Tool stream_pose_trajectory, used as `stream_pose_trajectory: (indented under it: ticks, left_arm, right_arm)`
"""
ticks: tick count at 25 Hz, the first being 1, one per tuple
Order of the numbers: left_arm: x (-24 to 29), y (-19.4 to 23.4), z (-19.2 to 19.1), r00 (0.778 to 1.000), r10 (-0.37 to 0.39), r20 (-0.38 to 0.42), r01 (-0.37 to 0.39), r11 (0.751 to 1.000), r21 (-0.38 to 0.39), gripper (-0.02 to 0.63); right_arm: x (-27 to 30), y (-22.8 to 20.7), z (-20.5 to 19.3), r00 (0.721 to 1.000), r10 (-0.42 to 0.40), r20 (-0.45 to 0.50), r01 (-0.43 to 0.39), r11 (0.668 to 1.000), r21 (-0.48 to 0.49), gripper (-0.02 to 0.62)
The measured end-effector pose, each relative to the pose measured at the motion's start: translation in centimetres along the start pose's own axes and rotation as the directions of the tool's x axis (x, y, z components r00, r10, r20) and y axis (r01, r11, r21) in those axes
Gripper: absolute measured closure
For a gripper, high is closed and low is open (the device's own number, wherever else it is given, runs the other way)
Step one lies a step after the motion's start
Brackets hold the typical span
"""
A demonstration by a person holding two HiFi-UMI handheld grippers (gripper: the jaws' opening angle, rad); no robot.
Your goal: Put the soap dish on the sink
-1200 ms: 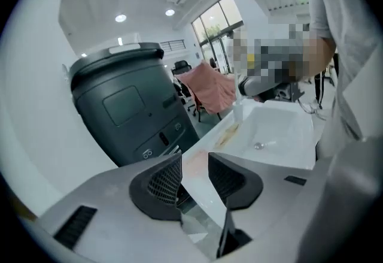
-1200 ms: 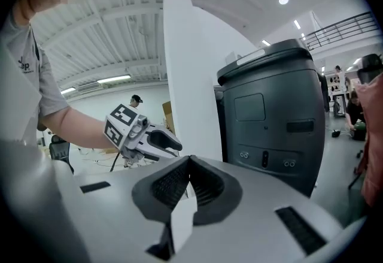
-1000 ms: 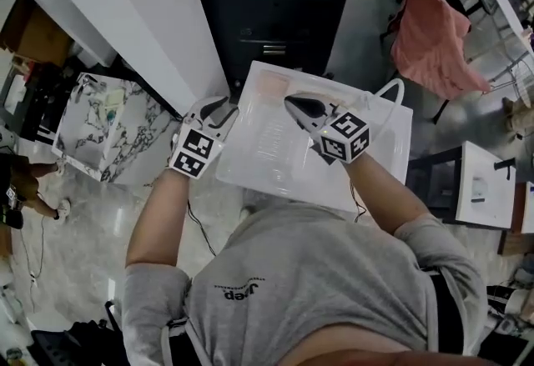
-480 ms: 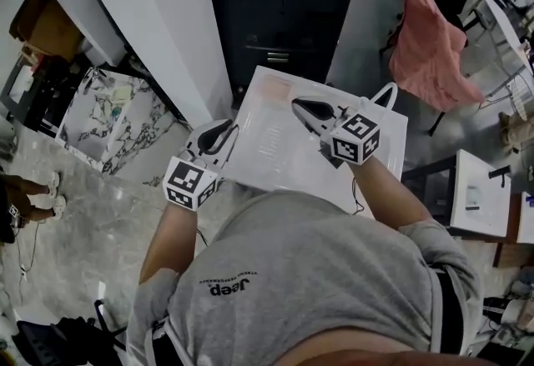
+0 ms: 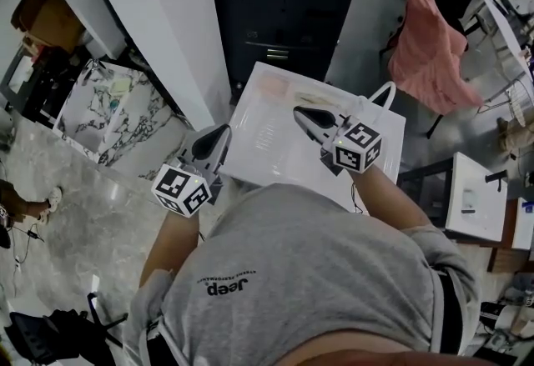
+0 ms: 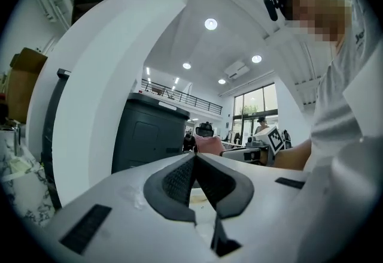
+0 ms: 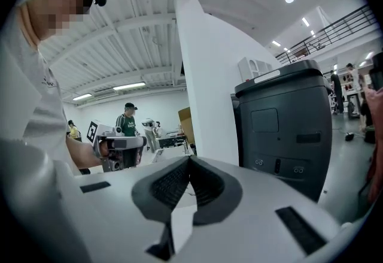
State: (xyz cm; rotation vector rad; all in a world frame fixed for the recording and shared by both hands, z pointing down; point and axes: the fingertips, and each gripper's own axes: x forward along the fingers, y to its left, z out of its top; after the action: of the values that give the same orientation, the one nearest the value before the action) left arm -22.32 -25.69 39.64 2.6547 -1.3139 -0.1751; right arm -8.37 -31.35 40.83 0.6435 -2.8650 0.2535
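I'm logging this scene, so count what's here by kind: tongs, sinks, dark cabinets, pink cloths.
Tongs: 2, the left tongs and the right tongs
Sink: 1
Dark cabinet: 1
Pink cloth: 1
Total: 5

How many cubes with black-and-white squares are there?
2. One cube sits on the left tongs, beside the sink; the other on the right tongs, over it. None looks hidden.

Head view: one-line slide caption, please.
White sink: left gripper, jaws just closed on nothing, by its left edge; right gripper shut, empty, over it.
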Motion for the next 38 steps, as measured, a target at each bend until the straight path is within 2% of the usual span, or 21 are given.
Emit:
stream_pose_trajectory:
  ticks: [19,38]
  left_arm:
    - [-0.7,0.0,0.6,1.0,0.02,-0.01,-0.02,1.0,0.015,0.591]
    - [-1.4,-0.5,0.4,1.0,0.023,-0.015,-0.023,0.999,0.028,0.591]
  right_arm:
    - [0.4,0.3,0.1,0.999,0.034,0.002,-0.035,0.999,0.029,0.545]
    - [0.2,1.1,0.1,0.999,0.042,-0.003,-0.042,0.999,0.007,0.546]
